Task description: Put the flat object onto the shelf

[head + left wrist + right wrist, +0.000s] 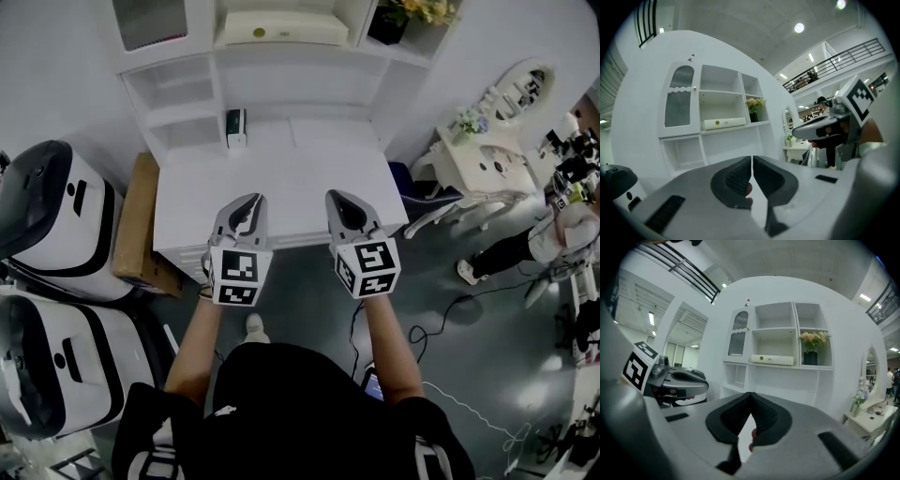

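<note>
Both grippers hover side by side above the front edge of the white desk [281, 178]. The left gripper [246, 202] has its jaws pressed together with nothing between them, and the right gripper [342, 197] is likewise closed at the tips and empty. The flat cream box [281, 28] lies in the middle compartment of the shelf unit [295, 89], beside a flower pot [398, 17].

No legible txt; just b/w square markers [234, 275] on left tool [242, 202], right tool [345, 199] cubes.
</note>
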`<action>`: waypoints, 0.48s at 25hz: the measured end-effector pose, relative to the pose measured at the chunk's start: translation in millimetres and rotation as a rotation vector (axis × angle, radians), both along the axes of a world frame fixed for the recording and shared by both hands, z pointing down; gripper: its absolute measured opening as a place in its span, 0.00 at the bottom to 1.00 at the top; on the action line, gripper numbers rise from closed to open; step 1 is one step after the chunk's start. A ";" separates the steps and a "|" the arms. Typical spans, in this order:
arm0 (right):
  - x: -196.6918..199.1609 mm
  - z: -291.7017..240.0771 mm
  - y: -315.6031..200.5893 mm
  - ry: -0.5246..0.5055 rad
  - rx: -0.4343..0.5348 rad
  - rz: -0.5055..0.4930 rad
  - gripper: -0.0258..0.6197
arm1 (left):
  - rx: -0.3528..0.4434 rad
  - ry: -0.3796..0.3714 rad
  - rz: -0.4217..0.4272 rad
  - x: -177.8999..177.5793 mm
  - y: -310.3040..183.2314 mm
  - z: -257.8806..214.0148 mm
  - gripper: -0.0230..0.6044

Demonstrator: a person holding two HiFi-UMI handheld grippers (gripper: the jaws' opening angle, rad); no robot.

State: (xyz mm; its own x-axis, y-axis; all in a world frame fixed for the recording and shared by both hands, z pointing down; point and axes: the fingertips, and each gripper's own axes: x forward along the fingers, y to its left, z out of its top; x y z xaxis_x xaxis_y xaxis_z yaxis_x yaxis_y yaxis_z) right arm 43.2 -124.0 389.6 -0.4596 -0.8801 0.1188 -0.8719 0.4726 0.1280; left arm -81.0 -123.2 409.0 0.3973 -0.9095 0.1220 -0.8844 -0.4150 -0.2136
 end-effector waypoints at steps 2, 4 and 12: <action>3.4 0.9 10.1 -0.004 0.000 -0.006 0.04 | 0.000 0.001 -0.005 3.6 11.9 -0.3 0.06; 6.3 1.1 19.5 -0.013 0.002 -0.013 0.04 | 0.005 -0.002 -0.012 6.0 23.2 -1.7 0.06; 15.3 0.3 54.0 -0.051 0.011 -0.029 0.04 | 0.038 -0.008 -0.048 9.4 64.3 -11.3 0.06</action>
